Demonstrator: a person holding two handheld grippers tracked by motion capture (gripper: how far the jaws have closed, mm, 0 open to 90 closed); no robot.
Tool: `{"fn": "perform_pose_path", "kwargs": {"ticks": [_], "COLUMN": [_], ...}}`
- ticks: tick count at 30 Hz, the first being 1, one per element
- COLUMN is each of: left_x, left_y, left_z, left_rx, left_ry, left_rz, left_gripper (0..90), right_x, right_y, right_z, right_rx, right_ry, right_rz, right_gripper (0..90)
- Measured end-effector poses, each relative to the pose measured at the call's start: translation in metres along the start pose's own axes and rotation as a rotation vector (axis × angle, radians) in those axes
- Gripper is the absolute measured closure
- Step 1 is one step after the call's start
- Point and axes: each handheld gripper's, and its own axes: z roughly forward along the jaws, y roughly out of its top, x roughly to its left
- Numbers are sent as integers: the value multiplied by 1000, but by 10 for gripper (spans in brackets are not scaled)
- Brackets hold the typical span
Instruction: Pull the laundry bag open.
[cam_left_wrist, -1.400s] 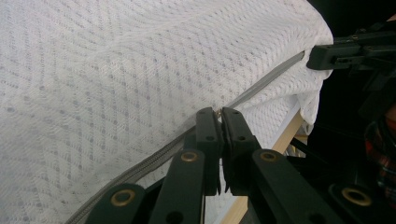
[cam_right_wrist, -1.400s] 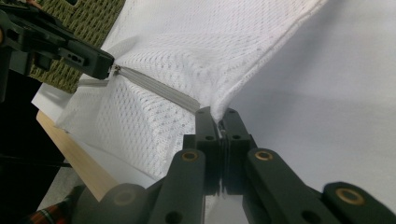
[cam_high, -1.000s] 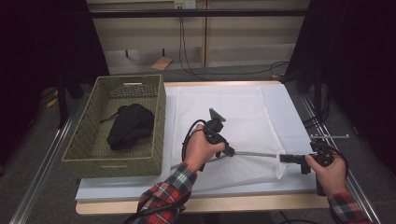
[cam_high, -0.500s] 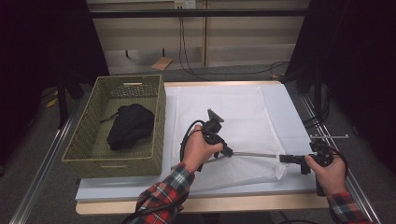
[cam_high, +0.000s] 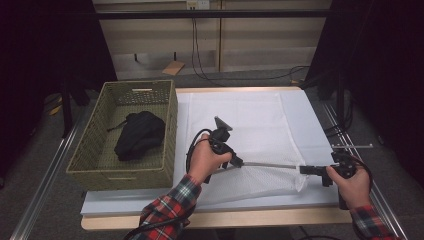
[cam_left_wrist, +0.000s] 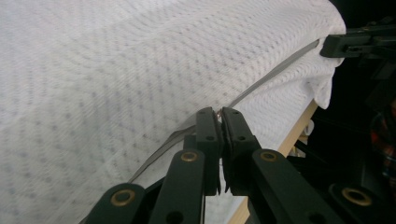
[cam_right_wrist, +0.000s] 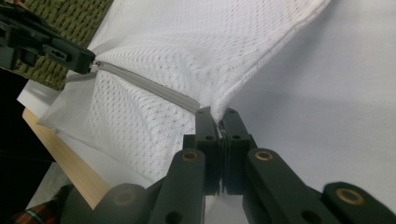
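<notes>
A white mesh bag (cam_high: 240, 120) lies flat across the table, its grey zipper (cam_high: 270, 164) pulled taut along the near edge. My left gripper (cam_high: 239, 163) is shut on the zipper's left end; in the left gripper view the jaws (cam_left_wrist: 219, 114) pinch the zipper tape (cam_left_wrist: 275, 72) against the mesh (cam_left_wrist: 116, 70). My right gripper (cam_high: 303, 169) is shut on the bag's right corner, where the zipper ends. In the right gripper view its jaws (cam_right_wrist: 217, 114) clamp the mesh corner (cam_right_wrist: 196, 42), and the zipper (cam_right_wrist: 149, 86) runs off to the left gripper (cam_right_wrist: 91, 63).
A woven green basket (cam_high: 90, 155) stands at the table's left with a black garment (cam_high: 140, 134) inside. The bag lies on a white sheet (cam_high: 310, 130). The table's wooden front edge (cam_high: 225, 219) is close below both hands.
</notes>
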Motion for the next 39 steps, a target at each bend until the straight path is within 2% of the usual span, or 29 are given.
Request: {"fn": "perform_pose_path", "kwargs": {"ticks": [1, 2, 7, 9, 21, 24, 25, 28, 31, 32, 34, 35, 36, 39], "left_x": [2, 2, 2, 3, 7, 9, 10, 14, 13, 13, 14, 15, 16, 17], "left_y": [0, -1, -3, -4, -5, -5, -5, -5, -3, -3, -2, -2, -2, -2], "left_z": [-2, -3, -3, -2, -3, -3, -3, -4, -4, -4, -5, -6, -8, -9], "left_rx": [8, 1, 6, 3, 2, 11, 8, 14, 14, 14, 12, 14, 2, 7], "left_ry": [8, -5, -3, -9, -27, -27, -15, -42, -35, -18, -39, -29, -44, -42], "left_rz": [14, 5, 3, -14, -11, -9, -8, -12, -17, -9, -20, -25, -32, -28], "left_gripper": [867, 867, 866, 866, 866, 866, 866, 866, 867, 866, 867, 867, 867, 867], "right_x": [0, 1, 1, 2, 1, 2, 2, 1, 1, 0, 0, 0, 0, -1], "right_y": [0, 0, 0, 0, -1, -1, -1, -1, -1, -2, -1, -1, -1, -1], "right_z": [0, 0, 1, 0, 0, 0, 0, 0, 0, 0, 0, -1, -1, -2], "right_rx": [0, 2, 2, -4, -1, 1, 5, 1, 0, -1, -2, -2, -4, -6], "right_ry": [0, 1, 4, -2, -6, -10, -12, -5, -1, -1, -3, -5, -8, -3], "right_rz": [0, 4, 3, -6, -9, -12, -12, -14, -11, -12, -11, -11, -12, -9], "right_gripper": [888, 888, 888, 888, 888, 888, 888, 888, 888, 888, 888, 888, 888, 888]}}
